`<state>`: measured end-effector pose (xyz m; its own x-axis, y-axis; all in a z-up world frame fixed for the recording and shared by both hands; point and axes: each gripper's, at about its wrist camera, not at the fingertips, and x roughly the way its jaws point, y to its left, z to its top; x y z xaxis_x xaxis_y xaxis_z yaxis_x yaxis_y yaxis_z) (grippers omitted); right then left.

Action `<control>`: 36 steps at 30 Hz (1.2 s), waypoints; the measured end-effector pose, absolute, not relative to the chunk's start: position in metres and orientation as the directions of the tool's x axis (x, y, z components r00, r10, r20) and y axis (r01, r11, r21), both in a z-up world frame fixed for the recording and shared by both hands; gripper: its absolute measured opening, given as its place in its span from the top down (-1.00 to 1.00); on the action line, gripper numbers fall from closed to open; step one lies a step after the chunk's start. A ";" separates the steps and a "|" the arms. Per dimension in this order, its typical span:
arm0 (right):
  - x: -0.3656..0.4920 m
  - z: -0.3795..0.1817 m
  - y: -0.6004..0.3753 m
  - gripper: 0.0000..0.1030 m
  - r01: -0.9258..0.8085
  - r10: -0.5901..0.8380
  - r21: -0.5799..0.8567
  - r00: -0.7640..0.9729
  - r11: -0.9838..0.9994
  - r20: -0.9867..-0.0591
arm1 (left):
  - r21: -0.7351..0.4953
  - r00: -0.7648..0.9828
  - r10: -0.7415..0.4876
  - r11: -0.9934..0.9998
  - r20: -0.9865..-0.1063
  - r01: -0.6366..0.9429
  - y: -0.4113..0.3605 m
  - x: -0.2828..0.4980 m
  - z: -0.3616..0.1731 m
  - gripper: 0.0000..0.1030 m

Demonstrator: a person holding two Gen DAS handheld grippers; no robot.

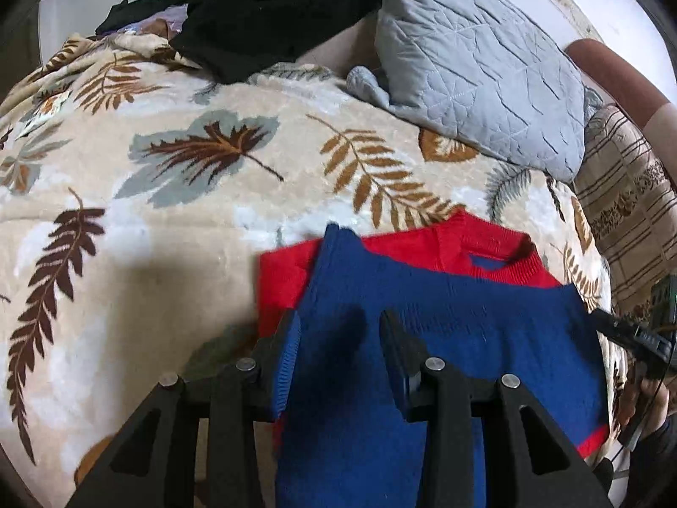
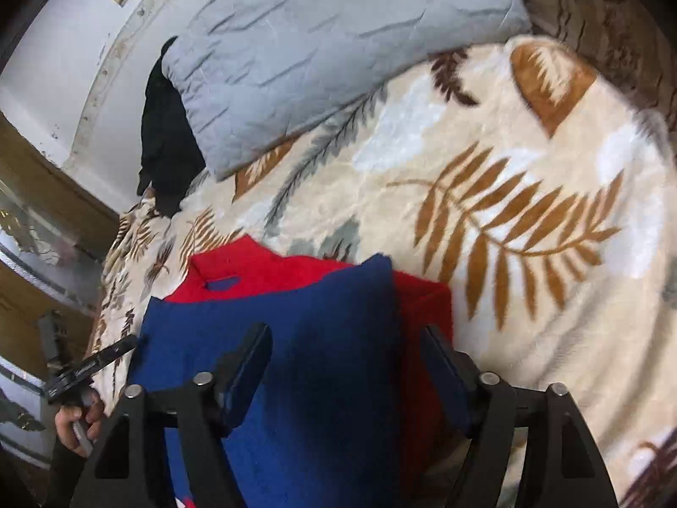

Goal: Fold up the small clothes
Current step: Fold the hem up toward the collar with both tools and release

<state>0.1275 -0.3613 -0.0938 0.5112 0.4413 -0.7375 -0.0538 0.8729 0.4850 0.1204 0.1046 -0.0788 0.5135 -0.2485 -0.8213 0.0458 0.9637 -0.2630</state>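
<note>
Here sweater (image 1: 444, 321) (blue, red) lies between parted fingers (image 1: 292, 338).

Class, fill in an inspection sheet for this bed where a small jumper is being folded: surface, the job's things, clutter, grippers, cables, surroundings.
Surface: leaf-print blanket over a bed, rumpled at the far end.
Job's things: red-and-blue jumper lying on the blanket, blue part folded over the red.
Clutter: grey cushion; black clothes heaped at the far end.
Grippers: left gripper open, blue knit between its fingers, pads not pressing; right gripper open over the jumper's edge.
Cables: thin dark lead by the right hand, seen from the left wrist.
Surroundings: pale wall; patterned fabric beside the bed.
</note>
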 end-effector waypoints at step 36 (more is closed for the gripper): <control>0.022 -0.103 -0.329 -0.57 -0.022 0.616 0.703 0.501 0.711 -0.608 | -0.081 0.533 -0.091 0.996 -0.841 0.042 0.074 0.015 -0.093 -0.15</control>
<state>0.0216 -0.3293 -0.1032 0.5012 0.6158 -0.6079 -0.0217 0.7113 0.7026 0.0145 0.0735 -0.0932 0.5332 -0.0907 -0.8411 0.0422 0.9959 -0.0806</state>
